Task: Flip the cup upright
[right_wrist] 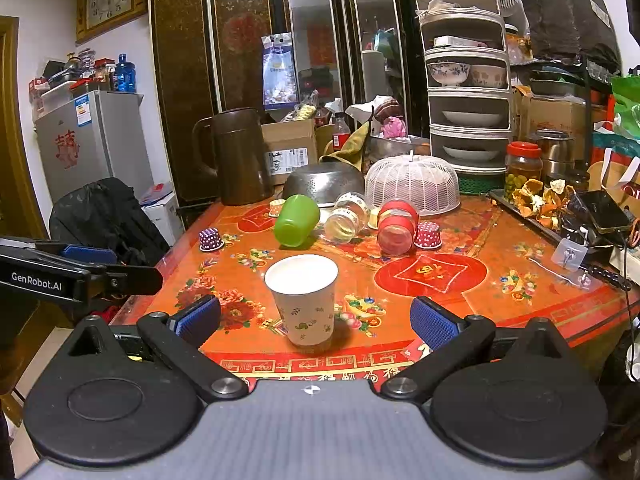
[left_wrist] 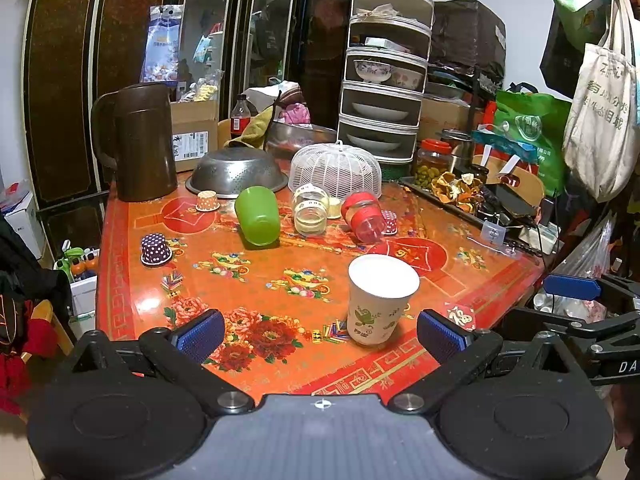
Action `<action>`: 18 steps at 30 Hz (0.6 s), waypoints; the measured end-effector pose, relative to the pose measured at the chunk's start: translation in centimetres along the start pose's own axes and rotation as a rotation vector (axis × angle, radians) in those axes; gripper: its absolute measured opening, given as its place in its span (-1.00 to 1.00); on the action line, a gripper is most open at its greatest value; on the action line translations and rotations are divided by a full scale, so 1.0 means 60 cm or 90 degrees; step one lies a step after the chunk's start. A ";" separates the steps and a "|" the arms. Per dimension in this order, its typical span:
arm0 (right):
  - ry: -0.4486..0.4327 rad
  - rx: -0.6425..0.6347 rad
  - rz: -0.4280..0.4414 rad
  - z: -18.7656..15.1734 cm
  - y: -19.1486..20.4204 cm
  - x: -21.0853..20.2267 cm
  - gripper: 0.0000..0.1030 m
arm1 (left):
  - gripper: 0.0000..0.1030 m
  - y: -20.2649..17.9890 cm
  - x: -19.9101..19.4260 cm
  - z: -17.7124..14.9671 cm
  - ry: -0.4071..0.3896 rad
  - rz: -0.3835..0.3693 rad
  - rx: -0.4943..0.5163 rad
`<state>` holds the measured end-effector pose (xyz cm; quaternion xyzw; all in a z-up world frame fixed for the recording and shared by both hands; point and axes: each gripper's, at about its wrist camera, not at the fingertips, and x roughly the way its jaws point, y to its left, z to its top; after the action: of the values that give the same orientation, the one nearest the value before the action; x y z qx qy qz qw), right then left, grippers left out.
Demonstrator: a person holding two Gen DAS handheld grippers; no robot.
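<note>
A white paper cup [left_wrist: 378, 300] with a leaf print stands upright, mouth up, near the front edge of the red floral table [left_wrist: 248, 288]. It also shows in the right wrist view [right_wrist: 304, 300]. My left gripper [left_wrist: 320, 334] is open and empty, with the cup just inside its right finger. My right gripper [right_wrist: 316, 322] is open and empty, with the cup standing between its fingers, untouched. A green plastic cup [left_wrist: 258, 216] lies on its side farther back, also seen in the right wrist view [right_wrist: 296, 220].
Two jars [left_wrist: 310, 210] [left_wrist: 366, 218] lie on their sides beside the green cup. Small dotted cups [left_wrist: 155, 249], a steel colander [left_wrist: 236, 172], a white mesh cover [left_wrist: 336, 168], a brown jug [left_wrist: 140, 140] and a cluttered tray [left_wrist: 460, 192] crowd the back and right.
</note>
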<state>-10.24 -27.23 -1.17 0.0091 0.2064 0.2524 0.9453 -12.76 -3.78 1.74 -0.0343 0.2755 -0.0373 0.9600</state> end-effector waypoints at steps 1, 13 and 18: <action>0.000 -0.001 0.000 -0.001 0.000 0.000 0.98 | 1.00 0.000 0.000 0.000 0.000 -0.001 0.000; -0.002 0.002 0.004 0.001 -0.001 0.000 0.98 | 1.00 -0.004 0.003 -0.001 0.002 -0.004 0.001; -0.002 0.002 0.007 -0.002 0.001 -0.001 0.98 | 1.00 -0.008 0.003 -0.002 0.001 -0.005 0.008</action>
<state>-10.37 -27.20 -1.27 0.0117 0.2055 0.2575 0.9441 -12.70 -4.29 1.56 -0.0291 0.2760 -0.0430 0.9598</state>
